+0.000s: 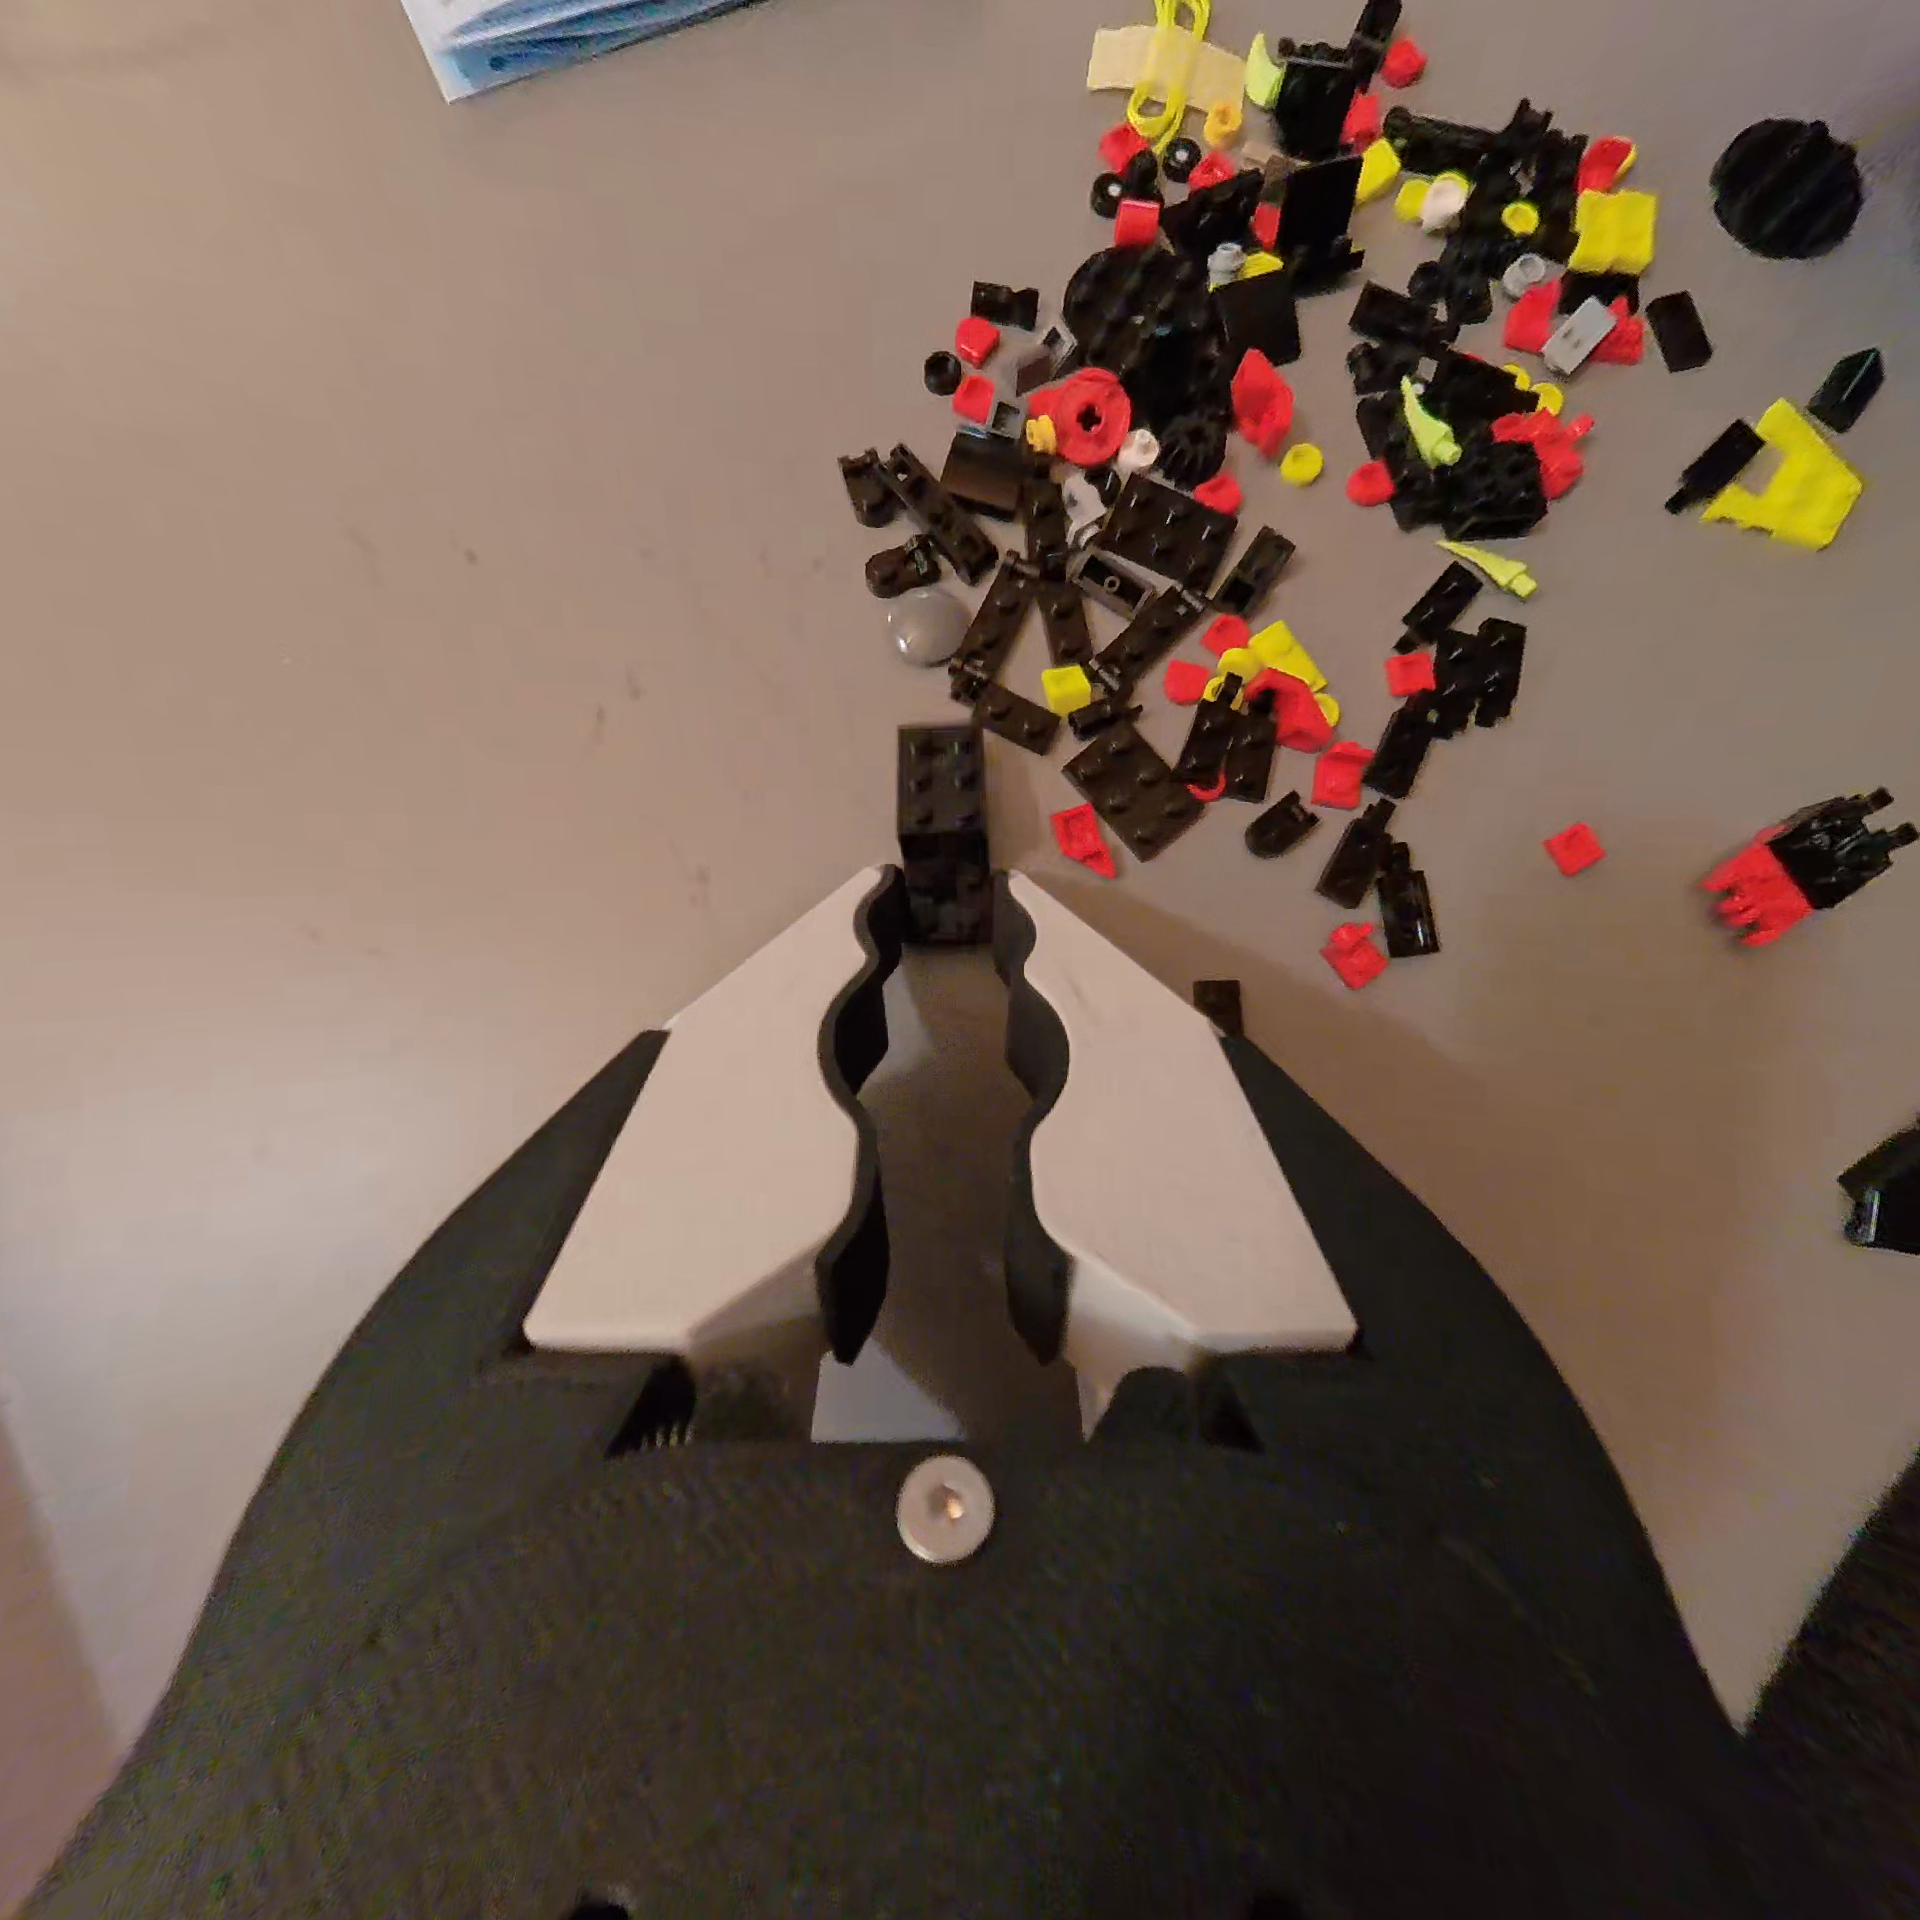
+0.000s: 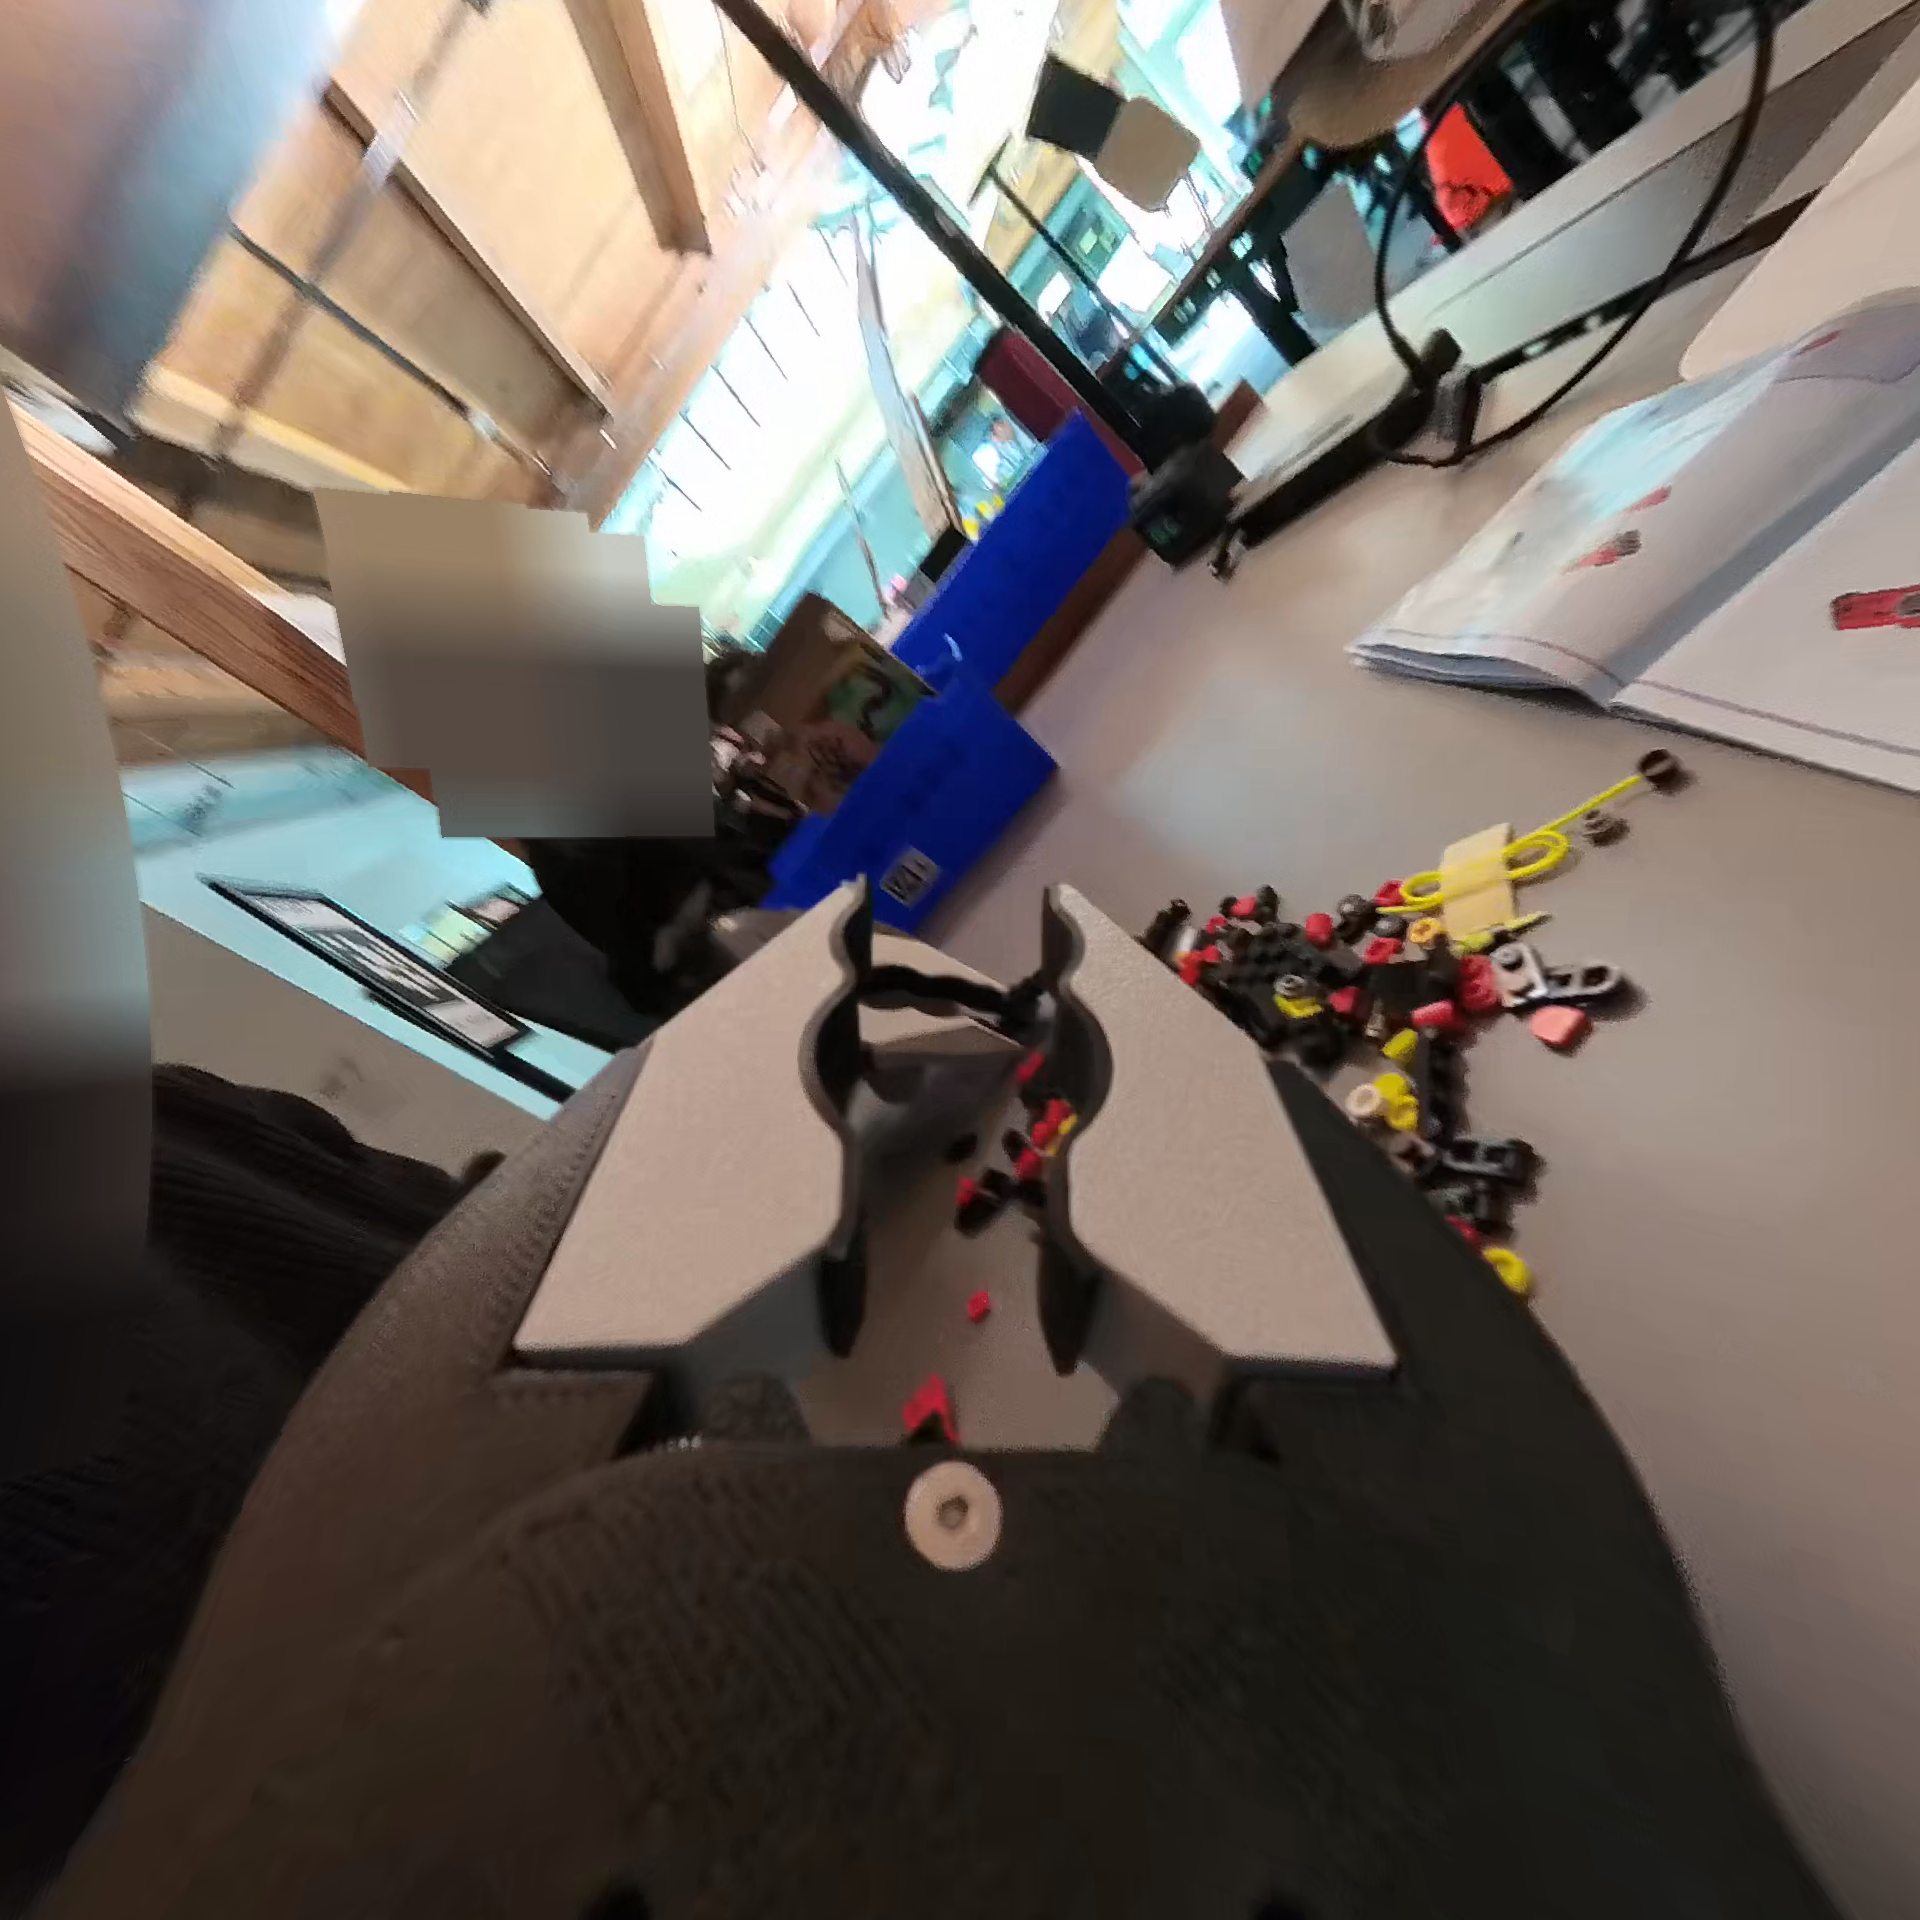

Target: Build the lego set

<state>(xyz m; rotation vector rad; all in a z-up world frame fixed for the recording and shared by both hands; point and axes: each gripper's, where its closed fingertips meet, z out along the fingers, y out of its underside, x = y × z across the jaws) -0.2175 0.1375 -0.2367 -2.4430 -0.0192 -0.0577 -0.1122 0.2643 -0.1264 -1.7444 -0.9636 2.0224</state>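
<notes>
A black stacked brick piece (image 1: 943,831) is held at the tips of the left hand-held gripper (image 1: 943,904), which is clamped on its near end. Its long axis runs straight ahead along the fingers, the studded face turned up, the far end pointing at the near edge of the loose pile of black, red and yellow parts (image 1: 1299,499) on the grey worktop (image 1: 416,623). The pile lies ahead and to the right of this piece. The right hand-held gripper (image 2: 956,925) is raised and tilted, its jaws apart and empty, so the left is judged the nearer to the pile. An instruction booklet (image 2: 1704,582) lies beyond the pile.
</notes>
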